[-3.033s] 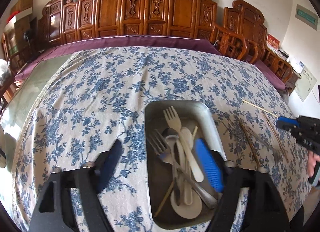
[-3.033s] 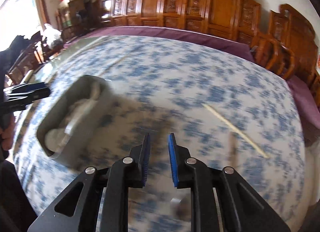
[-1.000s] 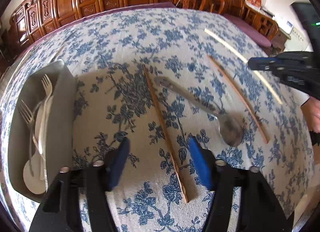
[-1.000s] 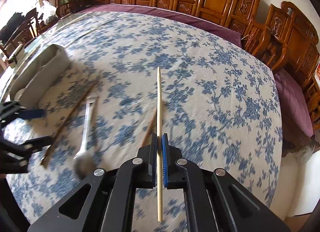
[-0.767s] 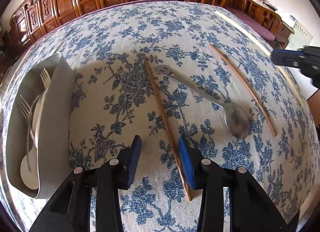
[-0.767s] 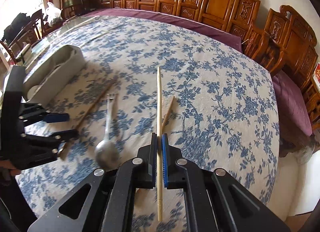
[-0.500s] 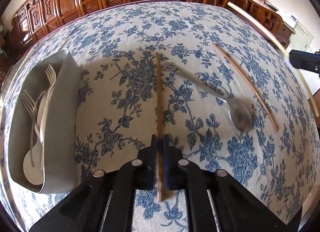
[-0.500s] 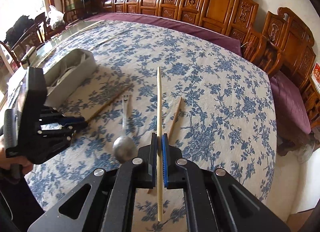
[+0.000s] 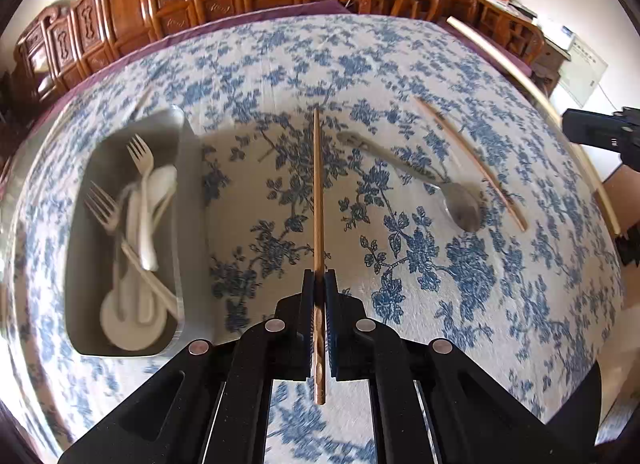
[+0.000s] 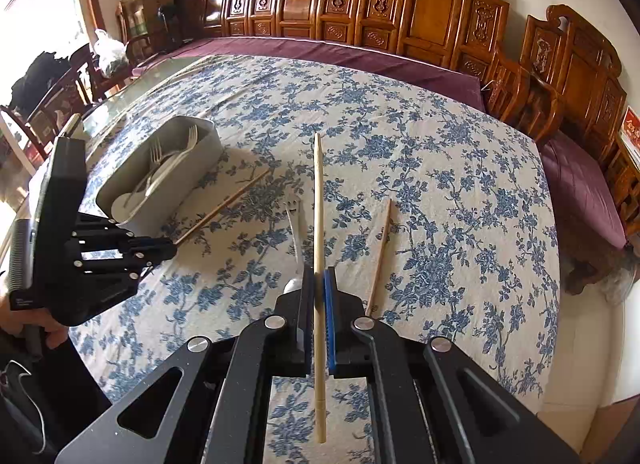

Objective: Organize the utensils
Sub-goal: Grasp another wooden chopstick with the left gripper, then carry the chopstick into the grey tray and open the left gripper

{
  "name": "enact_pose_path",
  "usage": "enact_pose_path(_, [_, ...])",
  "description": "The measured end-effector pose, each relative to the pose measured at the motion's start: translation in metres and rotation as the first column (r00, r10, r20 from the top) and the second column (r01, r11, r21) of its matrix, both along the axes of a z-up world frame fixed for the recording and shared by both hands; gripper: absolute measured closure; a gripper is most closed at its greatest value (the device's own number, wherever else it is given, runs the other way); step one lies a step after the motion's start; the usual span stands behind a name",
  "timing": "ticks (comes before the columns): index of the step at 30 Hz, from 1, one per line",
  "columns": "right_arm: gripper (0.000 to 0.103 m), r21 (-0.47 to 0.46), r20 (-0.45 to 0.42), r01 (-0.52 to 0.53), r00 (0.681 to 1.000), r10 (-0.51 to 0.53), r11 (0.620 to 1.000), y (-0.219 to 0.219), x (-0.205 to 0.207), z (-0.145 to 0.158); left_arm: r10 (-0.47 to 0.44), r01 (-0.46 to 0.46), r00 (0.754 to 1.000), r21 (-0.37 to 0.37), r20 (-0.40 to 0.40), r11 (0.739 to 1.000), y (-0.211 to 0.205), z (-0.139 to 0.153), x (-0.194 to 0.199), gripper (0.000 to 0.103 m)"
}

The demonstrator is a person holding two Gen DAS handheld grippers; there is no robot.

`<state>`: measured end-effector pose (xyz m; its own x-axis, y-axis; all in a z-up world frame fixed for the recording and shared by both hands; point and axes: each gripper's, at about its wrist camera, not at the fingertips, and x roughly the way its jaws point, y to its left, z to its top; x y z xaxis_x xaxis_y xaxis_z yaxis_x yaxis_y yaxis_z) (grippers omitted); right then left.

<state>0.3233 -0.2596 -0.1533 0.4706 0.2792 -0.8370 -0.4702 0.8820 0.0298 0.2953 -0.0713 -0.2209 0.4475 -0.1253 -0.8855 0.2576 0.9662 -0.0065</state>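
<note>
Left gripper [image 9: 319, 284] fingers pinching brown chopstick [image 9: 317, 183] above the bench [image 9: 460, 284], beside tray [image 9: 190, 223]. Right gripper [image 10: 319, 284] fingers pinching pale chopstick [image 10: 318, 203]. Spoon [image 9: 460, 203] and another chopstick [image 9: 472, 161] lying toward right edge.

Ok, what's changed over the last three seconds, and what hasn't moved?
The left gripper swung from over the grey tray to the cloth and shut on the dark chopstick, now raised off it. The right gripper shut on the pale chopstick and lifted it. Unmoved: the metal spoon and the other brown chopstick on the tablecloth, plus the forks and spoons in the tray.
</note>
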Motion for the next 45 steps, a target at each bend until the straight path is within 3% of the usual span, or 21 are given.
enact_pose_path(12, [0.097,0.022,-0.019,-0.001,1.000,0.002,1.000,0.023,-0.003,0.016,-0.008,0.011,0.999,-0.058,0.049,0.998,0.040,0.050,-0.007,0.099])
enact_pose_path(22, [0.097,0.079,-0.011,-0.025,1.000,0.026,0.997,0.052,-0.003,0.026,0.015,-0.008,0.997,-0.089,0.073,0.996,0.075,0.068,-0.003,0.099])
enact_pose_path(29, [0.097,0.119,-0.020,-0.025,0.999,0.028,0.993,0.072,0.002,0.020,0.045,-0.039,0.997,-0.092,0.065,0.995,0.098,0.061,0.006,0.099])
enact_pose_path(45, [0.097,0.123,-0.069,-0.089,0.993,0.098,0.988,0.123,0.013,-0.004,0.104,-0.106,0.994,-0.068,-0.044,0.992,0.139,0.012,0.032,0.099])
